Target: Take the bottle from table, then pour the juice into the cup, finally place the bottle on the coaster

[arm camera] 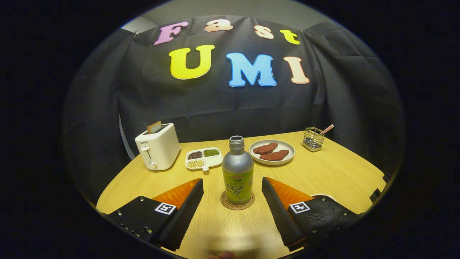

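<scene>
The hand-held gripper (232, 201) fills the lower part of the frame, its 2 fingers spread wide with nothing between the pads; each finger is a black ribbed wedge backed with orange, carrying a small square marker. At lower centre, in the gap just ahead of the fingertips and touching neither, the bottle (237, 172) stands upright on the coaster (237, 205), a round brown disc lying on the pale wood-grain desk (334, 172).

The bottle is a smooth, silvery metal cylinder with a rounded shoulder, a short threaded neck with no cap visible, and a glossy green label around its lower half. A white curved rim peeks from behind the right finger; whether it is the cup cannot be told.

With the bottle already on the coaster and the fingers free of it, the task looks to be at its closing step. The next move would call only for drawing straight back, without brushing the bottle.
</scene>
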